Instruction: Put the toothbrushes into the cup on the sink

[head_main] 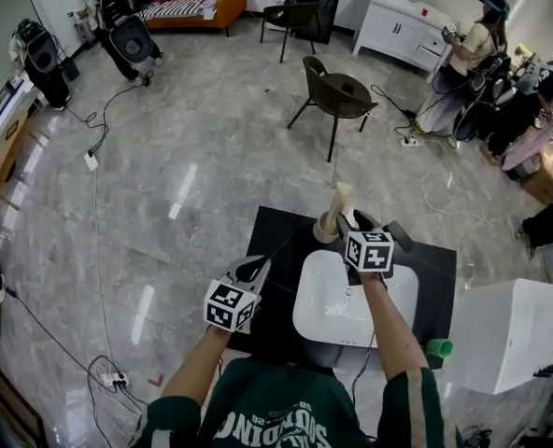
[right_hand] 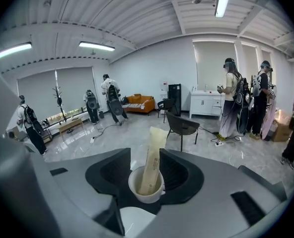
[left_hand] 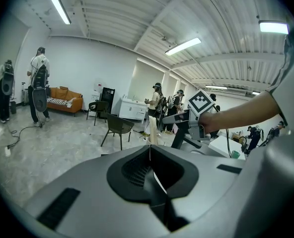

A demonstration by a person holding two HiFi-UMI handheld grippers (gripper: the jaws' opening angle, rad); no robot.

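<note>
One wrapped toothbrush [right_hand: 151, 162] is standing upright in the white cup [right_hand: 146, 185], its wrapper poking well above the rim. The cup sits on the black worktop [head_main: 276, 241] at the far edge of the sink [head_main: 304, 315], so that part of the job looks done. I can't spot another toothbrush on the worktop or in the basin from here. If more are due, they're out of sight.

Over to the right gripper [head_main: 353, 230]. It's just beside the cup on the near side, and the arm reaches out over the basin with the gripper tipped downward toward the cup. Its fingers [right_hand: 107, 172] are spread wide, one on each side of the cup and wrapper in the right gripper view. Neither pad presses on anything, so that's a released hand, empty.

The left gripper [head_main: 255, 269] hangs at the near left of the sink over the worktop's left side, forearm bent, pointing away and a little downward. Its fingers are closed together, only a thin seam between them, and I see nothing caught there.

My read is that the drop is complete. What's left is pulling the right hand clear, and fetching any brush not in view.
</note>
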